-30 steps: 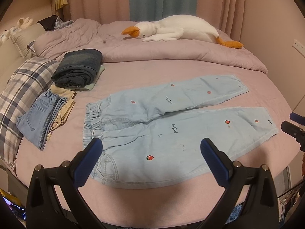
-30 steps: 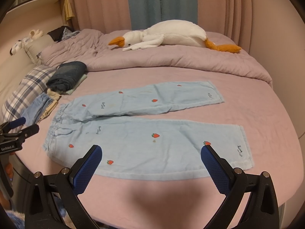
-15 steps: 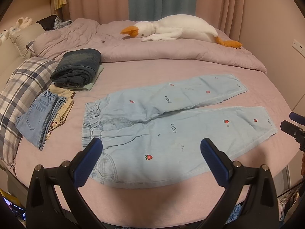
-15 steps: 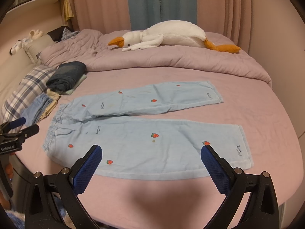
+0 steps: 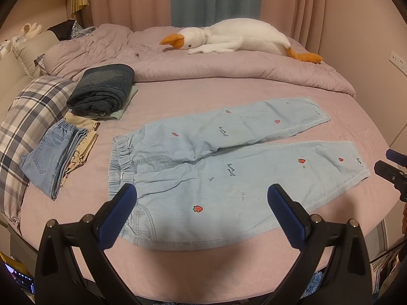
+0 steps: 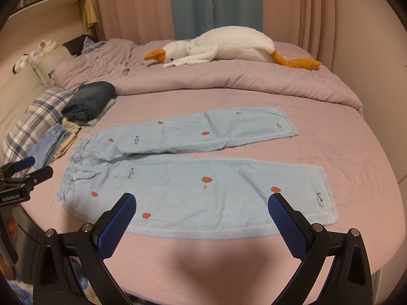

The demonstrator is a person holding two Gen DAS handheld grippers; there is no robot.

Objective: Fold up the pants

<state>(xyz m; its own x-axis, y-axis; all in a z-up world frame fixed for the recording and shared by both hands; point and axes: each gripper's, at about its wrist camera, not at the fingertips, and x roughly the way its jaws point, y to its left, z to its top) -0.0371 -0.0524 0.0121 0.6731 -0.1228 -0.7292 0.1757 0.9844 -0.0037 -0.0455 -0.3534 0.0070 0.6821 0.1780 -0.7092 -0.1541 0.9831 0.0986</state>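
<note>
**Pants flat on bed, both grippers empty**

We list one pair of pants (image 5: 229, 167), pale blue with strawberry marks, spread flat on the bed (image 5: 203, 91): waistband at 9 o'clock, both legs running toward 3 o'clock, the far leg angled to 2.

We list the left gripper (image 5: 202, 198), fingers spread wide and released, above the near waist end, holding nothing.

We list the right gripper (image 6: 202, 204), fingers likewise released, above the near leg.

At 10 o'clock we note folded clothes (image 5: 101, 89) in stacks; at 12, a plush goose (image 5: 236, 36) on the duvet (image 5: 229, 63).
</note>
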